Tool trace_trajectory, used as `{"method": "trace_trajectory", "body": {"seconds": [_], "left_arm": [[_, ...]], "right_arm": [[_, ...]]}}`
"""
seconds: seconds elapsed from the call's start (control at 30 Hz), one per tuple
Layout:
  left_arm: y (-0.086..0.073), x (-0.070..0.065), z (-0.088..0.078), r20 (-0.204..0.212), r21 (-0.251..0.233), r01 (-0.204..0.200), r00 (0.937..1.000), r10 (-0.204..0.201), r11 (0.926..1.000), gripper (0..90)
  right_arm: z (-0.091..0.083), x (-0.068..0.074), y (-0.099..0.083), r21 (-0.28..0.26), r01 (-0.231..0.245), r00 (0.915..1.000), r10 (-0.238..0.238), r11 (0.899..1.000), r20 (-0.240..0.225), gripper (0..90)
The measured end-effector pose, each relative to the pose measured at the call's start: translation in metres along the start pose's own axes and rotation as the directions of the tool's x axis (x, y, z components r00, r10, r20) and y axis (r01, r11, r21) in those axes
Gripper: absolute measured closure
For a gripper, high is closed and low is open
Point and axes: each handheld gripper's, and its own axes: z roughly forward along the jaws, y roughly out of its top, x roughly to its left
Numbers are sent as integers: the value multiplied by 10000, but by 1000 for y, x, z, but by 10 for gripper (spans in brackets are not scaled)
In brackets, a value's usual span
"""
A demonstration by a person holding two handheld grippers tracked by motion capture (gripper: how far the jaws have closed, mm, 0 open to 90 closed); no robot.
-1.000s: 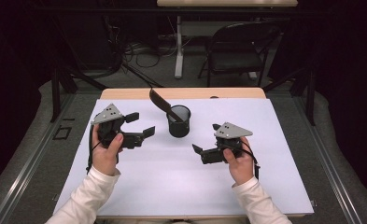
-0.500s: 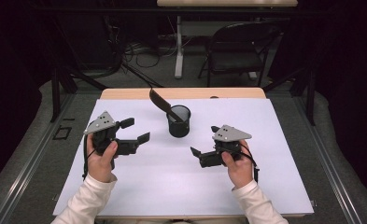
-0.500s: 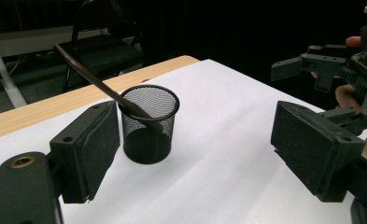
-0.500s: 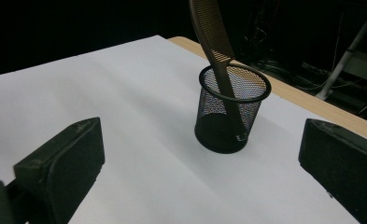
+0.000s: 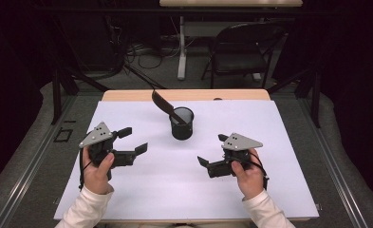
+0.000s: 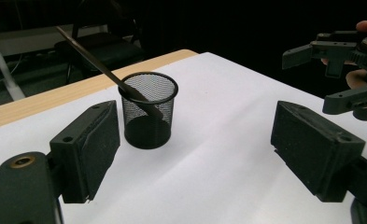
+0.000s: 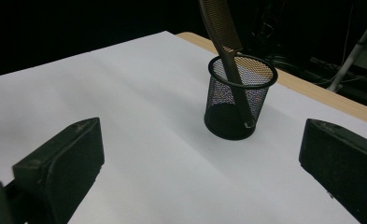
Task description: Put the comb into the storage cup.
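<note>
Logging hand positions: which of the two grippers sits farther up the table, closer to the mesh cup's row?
The left gripper. In the high view its jaws reach nearly level with the mesh cup, while the right gripper sits lower, nearer the person's edge. Both stand open, apart from the cup.

The person wears white long sleeves (image 5: 82, 216). Each hand holds a black two-jaw gripper: the left gripper (image 5: 133, 140) and the right gripper (image 5: 211, 150) each carry a grey three-cornered plate (image 5: 97, 134) with small dark holes, blocky black pads (image 6: 93, 144), and a thin black cable (image 5: 261, 167).
</note>
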Motion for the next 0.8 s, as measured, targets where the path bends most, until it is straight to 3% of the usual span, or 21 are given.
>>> {"method": "trace_trajectory", "body": {"seconds": [0.3, 0.57, 0.8], "left_arm": [[-21, -8, -1, 81, 134, -213, 9997, 212, 9997, 160], [-40, -5, -5, -35, -21, -111, 9999, 111, 9999, 160], [-59, 1, -5, -83, 21, 239, 9997, -239, 9997, 160]], "right_arm": [[-14, -2, -16, -101, -198, 9986, 202, 9998, 481, 0], [-25, -12, -39, -20, -595, 9925, 594, 9982, 1068, 0], [-31, -19, -52, -275, -1006, 9848, 1035, 9945, 1398, 0]]}}
